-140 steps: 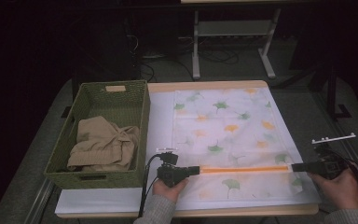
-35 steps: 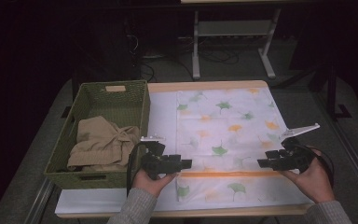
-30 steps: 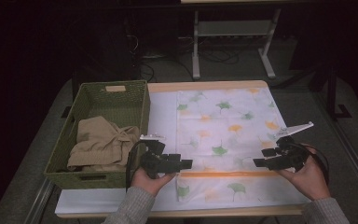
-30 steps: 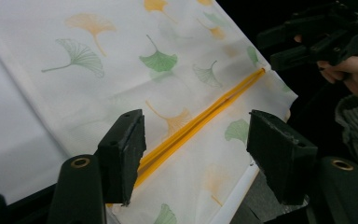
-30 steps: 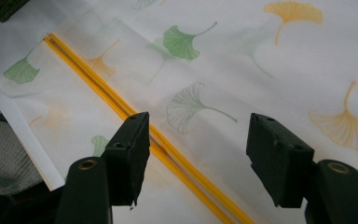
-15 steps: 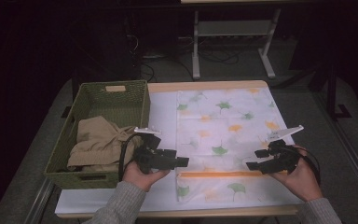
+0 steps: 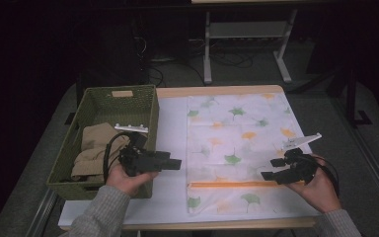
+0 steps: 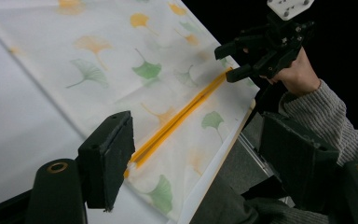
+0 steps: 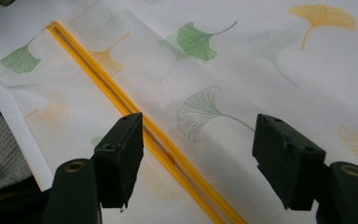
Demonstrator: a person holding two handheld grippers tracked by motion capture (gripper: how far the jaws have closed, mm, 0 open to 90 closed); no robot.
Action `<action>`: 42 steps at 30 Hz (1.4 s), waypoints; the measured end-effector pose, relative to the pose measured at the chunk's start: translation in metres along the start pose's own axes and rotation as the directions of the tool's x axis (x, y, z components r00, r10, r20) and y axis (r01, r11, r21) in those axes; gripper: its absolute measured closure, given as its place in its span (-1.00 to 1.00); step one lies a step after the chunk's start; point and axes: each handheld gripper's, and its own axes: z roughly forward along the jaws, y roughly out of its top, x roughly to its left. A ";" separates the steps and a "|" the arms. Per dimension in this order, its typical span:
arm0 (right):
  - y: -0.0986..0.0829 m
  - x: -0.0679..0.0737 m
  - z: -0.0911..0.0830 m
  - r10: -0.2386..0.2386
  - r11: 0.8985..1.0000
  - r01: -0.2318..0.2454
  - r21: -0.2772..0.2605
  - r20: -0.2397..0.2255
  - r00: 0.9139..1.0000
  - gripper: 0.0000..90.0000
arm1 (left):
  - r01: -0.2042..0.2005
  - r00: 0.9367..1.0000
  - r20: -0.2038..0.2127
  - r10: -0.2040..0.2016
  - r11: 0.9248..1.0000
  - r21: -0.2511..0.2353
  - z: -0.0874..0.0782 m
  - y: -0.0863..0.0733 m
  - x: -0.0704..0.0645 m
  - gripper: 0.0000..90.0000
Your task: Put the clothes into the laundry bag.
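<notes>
A white cloth [image 7: 237, 133] printed with green and orange ginkgo leaves lies flat on the table, with an orange strip [image 7: 237, 184] running across it near the front edge. My left gripper [image 7: 175, 164] hovers open over the bare white table between the basket and the cloth. In the left gripper view its jaws [image 8: 203, 163] stand wide apart above the strip's [image 8: 182, 116] left end. My right gripper [image 7: 271, 169] is open just above the strip's right end. In the right gripper view the strip [image 9: 121, 102] passes between its empty jaws [image 9: 198, 163].
A green woven basket [image 7: 150, 118] holding a tan bundled cloth [image 7: 96, 143] stands at the left of the table. Bare white tabletop [image 7: 172, 197] lies between basket and printed cloth. A metal stand [image 7: 246, 34] is on the floor behind the table.
Both grippers have left the ends of the orange strip, where they were earlier. The left gripper has drawn left toward the basket; the right has shifted slightly left.
</notes>
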 end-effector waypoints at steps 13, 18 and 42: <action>0.001 0.000 0.003 -0.005 1.000 0.005 0.011 0.000 1.000 -0.29 | 0.054 0.997 -0.048 -0.055 0.998 -0.029 -0.043 -0.003 0.029 -0.43; 0.002 0.000 0.005 -0.009 1.000 0.009 0.017 0.001 1.000 -0.30 | 0.066 0.995 -0.078 -0.069 0.997 -0.038 -0.051 -0.005 0.037 -0.43; 0.001 -0.002 0.010 -0.011 0.999 0.011 0.031 -0.014 1.000 -0.31 | 0.178 0.912 -0.368 -0.184 0.983 -0.050 -0.101 -0.020 0.093 -0.54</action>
